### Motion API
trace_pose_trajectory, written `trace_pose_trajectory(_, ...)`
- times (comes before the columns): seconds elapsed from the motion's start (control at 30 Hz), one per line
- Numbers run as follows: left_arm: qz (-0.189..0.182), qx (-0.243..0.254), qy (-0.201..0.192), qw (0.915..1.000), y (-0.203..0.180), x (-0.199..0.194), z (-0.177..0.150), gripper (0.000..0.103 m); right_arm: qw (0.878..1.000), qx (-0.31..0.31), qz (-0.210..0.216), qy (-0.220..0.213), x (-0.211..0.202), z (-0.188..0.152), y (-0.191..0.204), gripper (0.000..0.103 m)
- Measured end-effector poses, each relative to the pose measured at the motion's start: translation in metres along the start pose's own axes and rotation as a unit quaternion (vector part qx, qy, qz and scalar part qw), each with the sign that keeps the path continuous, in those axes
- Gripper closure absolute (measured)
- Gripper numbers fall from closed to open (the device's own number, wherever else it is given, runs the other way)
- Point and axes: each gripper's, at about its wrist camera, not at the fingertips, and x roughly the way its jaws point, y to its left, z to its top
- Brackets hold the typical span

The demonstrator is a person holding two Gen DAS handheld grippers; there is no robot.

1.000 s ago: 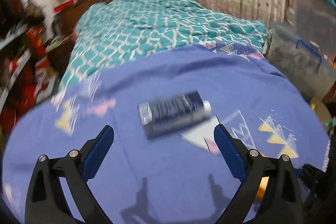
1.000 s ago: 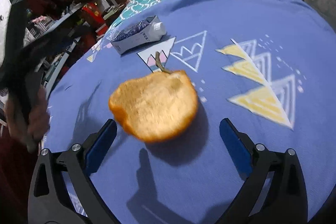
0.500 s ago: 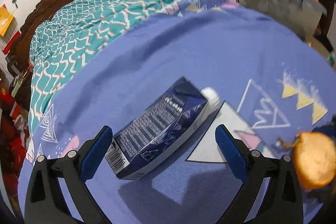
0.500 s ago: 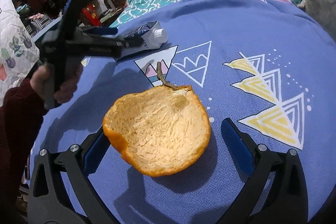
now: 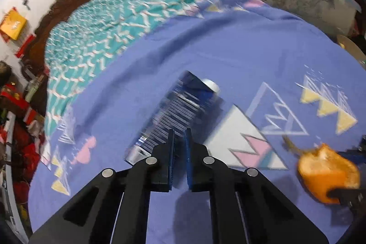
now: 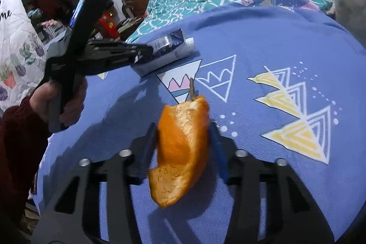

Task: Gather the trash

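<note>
Both grippers are closing since the earlier frame: right gripper [image 6: 183,141] is folding the orange peel [image 6: 180,148] near the blue bedspread's [image 6: 263,42] front edge, left gripper [image 5: 179,141] is pinching the carton's [image 5: 180,111] near end mid-bedspread; squeeze gently, lift straight.
</note>
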Motion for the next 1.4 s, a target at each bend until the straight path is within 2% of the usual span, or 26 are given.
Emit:
trace_pose_trajectory(0.03, 0.013, 0.006, 0.005, 0.9999, -0.004, 0.000, -0.001, 0.087, 1.000, 0.002, -0.001, -0.003, -0.003, -0.002, -0.001, 0.061)
trace_pose_trajectory(0.07, 0.023, 0.008, 0.009, 0.9997, -0.005, 0.000, -0.001, 0.060, 1.000, 0.004, -0.001, -0.005, -0.006, -0.003, -0.001, 0.062)
trace_pose_trajectory(0.13, 0.040, -0.001, -0.003, 0.9992, 0.001, -0.005, 0.001, 0.023, 1.000, 0.007, 0.002, -0.008, -0.009, -0.005, -0.003, 0.062)
trace_pose_trajectory(0.2, 0.041, -0.014, -0.014, 0.9990, 0.010, -0.009, 0.006, 0.023, 1.000, 0.008, 0.003, -0.009, -0.010, -0.005, -0.004, 0.063)
trace_pose_trajectory(0.23, 0.041, -0.018, -0.014, 0.9989, 0.014, -0.009, 0.008, 0.019, 1.000, 0.009, 0.005, -0.009, -0.009, -0.005, -0.005, 0.063)
trace_pose_trajectory(0.27, 0.046, -0.020, -0.014, 0.9986, 0.018, -0.007, 0.011, 0.009, 1.000, 0.009, 0.005, -0.009, -0.009, -0.005, -0.005, 0.063)
trace_pose_trajectory(0.3, 0.053, -0.019, -0.015, 0.9983, 0.021, -0.005, 0.013, 0.008, 1.000, 0.007, 0.007, -0.008, -0.008, -0.004, -0.005, 0.063)
trace_pose_trajectory(0.37, 0.060, -0.013, -0.005, 0.9981, 0.027, 0.006, 0.017, 0.009, 1.000, 0.008, 0.010, -0.008, -0.007, -0.004, -0.005, 0.064)
trace_pose_trajectory(0.6, 0.012, -0.022, 0.029, 0.9993, 0.036, 0.046, 0.022, 0.010, 0.999, 0.029, 0.025, -0.011, -0.004, 0.001, -0.013, 0.066)
trace_pose_trajectory(0.63, 0.011, -0.022, 0.037, 0.9990, 0.034, 0.052, 0.020, 0.024, 0.999, 0.033, 0.027, -0.011, -0.004, 0.001, -0.015, 0.066)
trace_pose_trajectory(0.67, 0.012, -0.020, 0.047, 0.9986, 0.031, 0.057, 0.017, 0.031, 0.999, 0.036, 0.028, -0.011, -0.004, 0.001, -0.016, 0.066)
trace_pose_trajectory(0.7, 0.032, -0.014, 0.046, 0.9983, 0.028, 0.060, 0.014, 0.035, 0.999, 0.040, 0.030, -0.011, -0.004, 0.001, -0.017, 0.066)
trace_pose_trajectory(0.77, 0.039, -0.014, 0.037, 0.9985, 0.026, 0.055, 0.011, 0.045, 0.999, 0.042, 0.031, -0.011, -0.004, 0.001, -0.017, 0.066)
trace_pose_trajectory(0.87, 0.012, -0.050, 0.033, 0.9981, 0.031, 0.039, 0.005, 0.054, 0.999, 0.040, 0.030, -0.013, -0.005, 0.001, -0.017, 0.066)
trace_pose_trajectory(0.97, 0.000, -0.063, 0.023, 0.9978, 0.019, 0.015, -0.009, 0.055, 0.999, 0.041, 0.027, -0.015, -0.007, 0.000, -0.017, 0.066)
trace_pose_trajectory(1.17, -0.035, -0.107, 0.016, 0.9934, -0.028, -0.041, -0.058, 0.055, 0.997, 0.066, 0.026, -0.006, -0.013, -0.004, -0.025, 0.066)
trace_pose_trajectory(1.3, -0.052, -0.137, 0.006, 0.9892, -0.070, -0.081, -0.097, 0.055, 0.997, 0.075, 0.026, -0.008, -0.042, -0.016, -0.028, 0.068)
trace_pose_trajectory(1.33, -0.055, -0.140, 0.003, 0.9886, -0.080, -0.090, -0.105, 0.055, 0.997, 0.073, 0.024, -0.010, -0.051, -0.020, -0.028, 0.072)
trace_pose_trajectory(1.37, -0.058, -0.141, 0.000, 0.9883, -0.088, -0.097, -0.111, 0.055, 0.997, 0.070, 0.022, -0.009, -0.058, -0.025, -0.029, 0.080)
trace_pose_trajectory(1.4, -0.061, -0.143, -0.005, 0.9879, -0.098, -0.106, -0.116, 0.055, 0.998, 0.066, 0.021, -0.010, -0.067, -0.031, -0.029, 0.080)
